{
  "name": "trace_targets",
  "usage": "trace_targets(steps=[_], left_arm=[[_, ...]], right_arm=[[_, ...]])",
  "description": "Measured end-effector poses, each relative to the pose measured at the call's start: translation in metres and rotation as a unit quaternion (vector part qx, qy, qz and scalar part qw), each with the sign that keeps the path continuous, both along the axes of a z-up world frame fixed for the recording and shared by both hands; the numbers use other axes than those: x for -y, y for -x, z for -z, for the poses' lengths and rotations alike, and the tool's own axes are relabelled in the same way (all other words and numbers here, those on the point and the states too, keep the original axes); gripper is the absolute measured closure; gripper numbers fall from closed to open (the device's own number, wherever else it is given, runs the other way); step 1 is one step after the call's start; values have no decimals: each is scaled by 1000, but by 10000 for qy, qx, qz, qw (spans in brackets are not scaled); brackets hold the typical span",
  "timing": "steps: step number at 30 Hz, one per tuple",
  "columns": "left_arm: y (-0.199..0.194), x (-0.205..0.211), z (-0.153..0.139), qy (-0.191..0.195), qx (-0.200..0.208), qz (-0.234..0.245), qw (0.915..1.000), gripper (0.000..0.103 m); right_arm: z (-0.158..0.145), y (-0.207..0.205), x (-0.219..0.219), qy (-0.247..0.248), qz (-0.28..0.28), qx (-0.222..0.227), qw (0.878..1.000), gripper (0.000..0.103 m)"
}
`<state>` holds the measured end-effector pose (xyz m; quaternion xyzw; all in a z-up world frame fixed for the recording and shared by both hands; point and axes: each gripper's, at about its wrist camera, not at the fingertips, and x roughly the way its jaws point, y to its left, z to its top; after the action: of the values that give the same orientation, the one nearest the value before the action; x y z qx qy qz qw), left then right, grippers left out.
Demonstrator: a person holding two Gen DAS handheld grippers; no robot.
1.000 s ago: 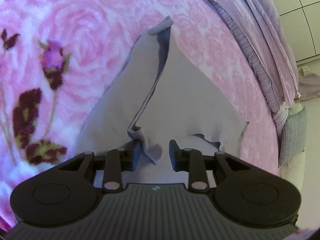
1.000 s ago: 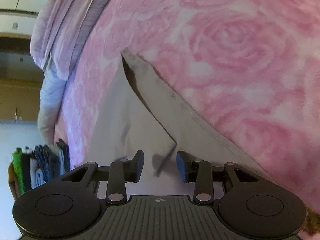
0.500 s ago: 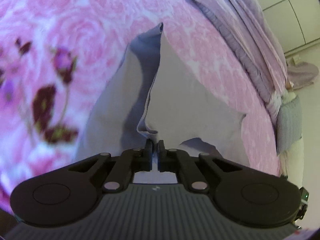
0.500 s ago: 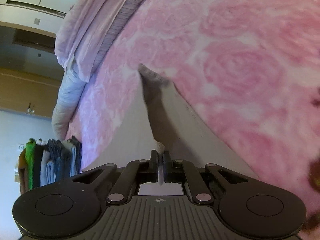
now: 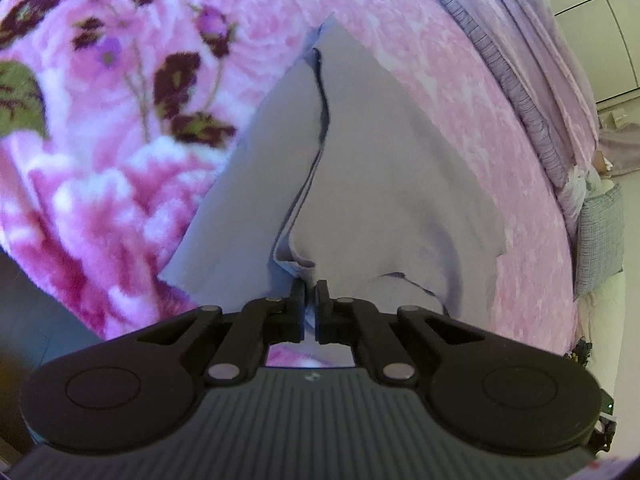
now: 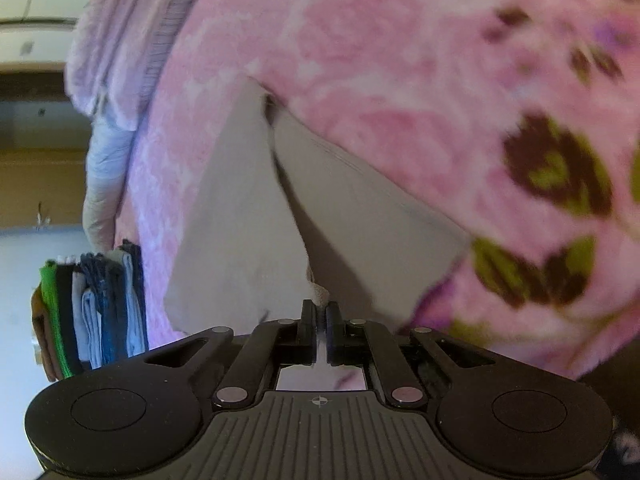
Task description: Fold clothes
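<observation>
On the pink floral blanket [image 5: 420, 80], the grey garment [image 5: 384, 184] stretches lengthwise away from both cameras, its far end tapering to a point, near edge pinched by the clamped left gripper [image 5: 311, 290] and right gripper [image 6: 319, 312].

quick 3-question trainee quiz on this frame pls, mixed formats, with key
1. True or false: the left gripper stands open above the grey garment.
2. Multiple choice: what does the right gripper pinch? A) the pink floral blanket B) an edge of the grey garment C) a piece from the stack of folded clothes
3. Fill in: the garment lies on the ____.

Key
1. False. It is shut on a fold of the garment.
2. B. A bit of the garment's edge sticks up between its fingers.
3. The pink floral blanket.
</observation>
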<state>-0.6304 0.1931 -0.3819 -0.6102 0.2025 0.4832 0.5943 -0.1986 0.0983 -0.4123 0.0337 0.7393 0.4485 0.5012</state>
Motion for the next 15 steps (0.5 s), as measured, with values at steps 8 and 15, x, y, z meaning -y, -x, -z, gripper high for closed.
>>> trace_targets(steps=[8,15], left_arm=[[-1,4,-2,-41,26,16,10000,102],[0,8,1,-3,22,-22,10000,102]], right_arm=[[4,-4,4,18,55,27,10000,103],[12,-1,7,89,37,50,9999,103]])
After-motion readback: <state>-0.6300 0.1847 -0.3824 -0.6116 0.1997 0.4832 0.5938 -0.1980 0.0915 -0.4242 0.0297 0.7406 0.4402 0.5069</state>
